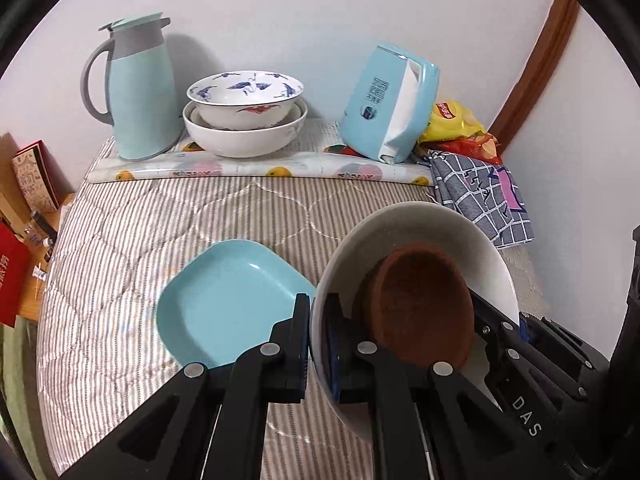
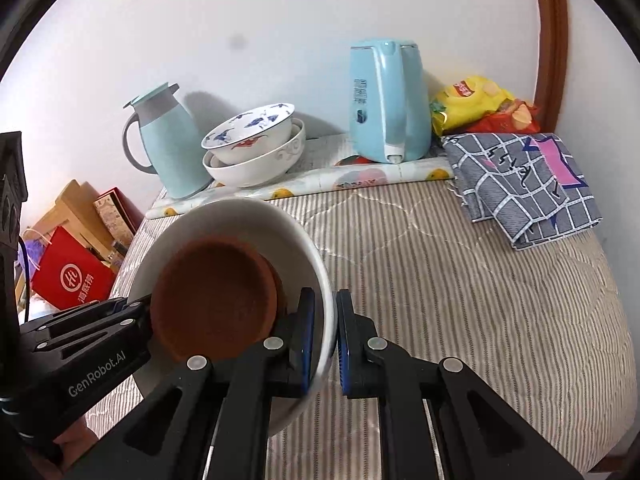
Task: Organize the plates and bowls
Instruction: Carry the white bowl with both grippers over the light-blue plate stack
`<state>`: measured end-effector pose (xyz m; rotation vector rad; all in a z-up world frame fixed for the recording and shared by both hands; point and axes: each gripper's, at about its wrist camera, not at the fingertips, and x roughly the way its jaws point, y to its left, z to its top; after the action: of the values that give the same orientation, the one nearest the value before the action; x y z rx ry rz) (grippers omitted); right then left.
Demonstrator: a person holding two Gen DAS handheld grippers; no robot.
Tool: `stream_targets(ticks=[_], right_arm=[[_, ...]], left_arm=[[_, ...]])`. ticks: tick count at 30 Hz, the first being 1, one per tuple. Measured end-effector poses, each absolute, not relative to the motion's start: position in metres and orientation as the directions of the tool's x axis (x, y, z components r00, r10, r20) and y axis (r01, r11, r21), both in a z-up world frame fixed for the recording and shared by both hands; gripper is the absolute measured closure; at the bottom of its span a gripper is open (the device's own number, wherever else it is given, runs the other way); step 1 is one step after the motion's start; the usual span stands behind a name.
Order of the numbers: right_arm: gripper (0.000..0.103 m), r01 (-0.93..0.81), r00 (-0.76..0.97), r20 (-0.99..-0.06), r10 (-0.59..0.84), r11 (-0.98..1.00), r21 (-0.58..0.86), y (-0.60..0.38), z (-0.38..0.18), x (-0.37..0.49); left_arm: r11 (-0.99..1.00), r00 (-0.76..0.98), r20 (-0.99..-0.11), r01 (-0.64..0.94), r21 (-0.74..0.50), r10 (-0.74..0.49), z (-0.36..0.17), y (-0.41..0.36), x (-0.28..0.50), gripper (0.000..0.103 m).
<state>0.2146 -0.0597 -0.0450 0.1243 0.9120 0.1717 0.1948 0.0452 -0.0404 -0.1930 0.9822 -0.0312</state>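
A white bowl (image 1: 440, 232) with a brown dish (image 1: 420, 304) inside it is held up over the striped bed cover, tilted. My left gripper (image 1: 318, 344) is shut on the bowl's left rim. My right gripper (image 2: 325, 340) is shut on the bowl's (image 2: 240, 216) right rim, with the brown dish (image 2: 216, 300) leaning inside. A light blue square plate (image 1: 232, 300) lies on the cover left of the bowl. A patterned bowl (image 1: 246, 96) is stacked in a white bowl (image 1: 244, 136) at the back by the wall.
A light blue thermos jug (image 1: 138, 88) stands left of the stacked bowls and a blue kettle (image 1: 384, 104) right of them. Snack bags (image 1: 460, 128) and a checked cloth (image 1: 484, 196) lie at the back right. Boxes (image 2: 72, 276) sit beyond the left edge.
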Motion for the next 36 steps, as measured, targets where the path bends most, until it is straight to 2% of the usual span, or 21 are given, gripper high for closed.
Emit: stream_targets(ticks=[36], right_arm=[[0.093, -0.138, 0.529, -0.816, 0.233, 0.972, 0.188, 0.012, -0.086, 0.254]], left_arm=[[0.971, 0.506, -0.857, -0.141, -0.195, -0.099, -0.080, 0.121, 0.222, 0.095]])
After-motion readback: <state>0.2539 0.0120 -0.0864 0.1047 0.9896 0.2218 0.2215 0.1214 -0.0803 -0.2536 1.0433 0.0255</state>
